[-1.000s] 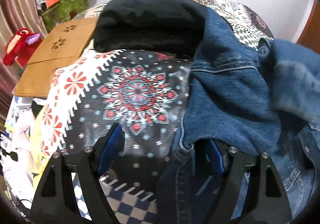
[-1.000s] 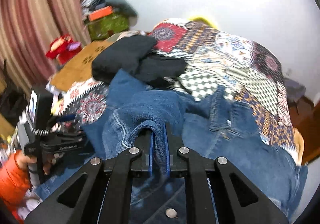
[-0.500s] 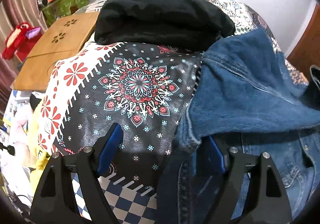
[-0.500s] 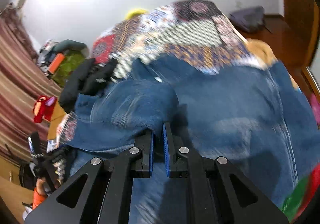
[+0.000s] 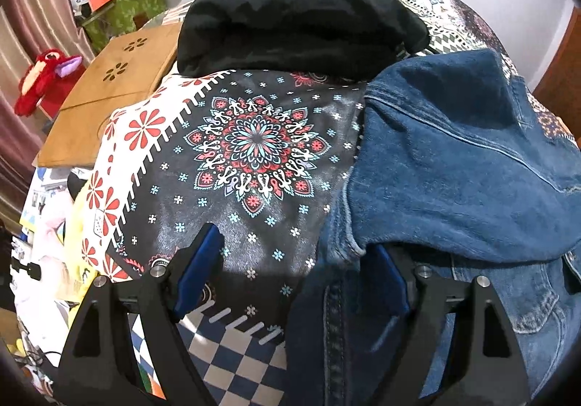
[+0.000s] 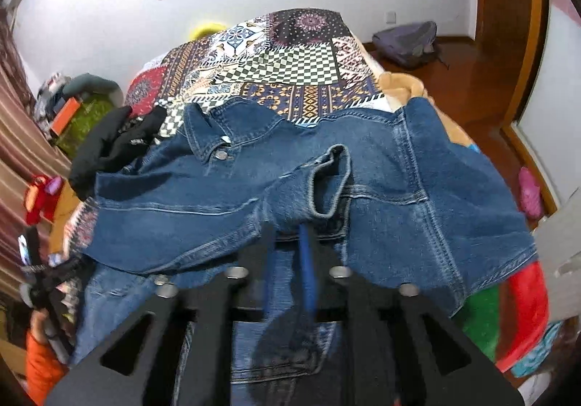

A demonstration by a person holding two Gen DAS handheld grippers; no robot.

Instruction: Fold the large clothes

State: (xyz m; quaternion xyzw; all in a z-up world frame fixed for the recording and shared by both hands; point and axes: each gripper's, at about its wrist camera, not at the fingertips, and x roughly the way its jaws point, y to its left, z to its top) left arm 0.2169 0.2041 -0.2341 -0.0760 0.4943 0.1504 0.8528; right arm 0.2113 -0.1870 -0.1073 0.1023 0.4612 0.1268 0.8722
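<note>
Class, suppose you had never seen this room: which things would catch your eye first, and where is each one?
The blue denim jacket dominates, spread across the patchwork bedspread with one sleeve pinched in the right gripper. Beside it in the left view lies a black cloth with a red mandala print, a black garment heaped behind it.

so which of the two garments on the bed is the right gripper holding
The denim jacket: the right gripper is shut on its sleeve. The black garment lies untouched in a heap by the jacket's collar.
</note>
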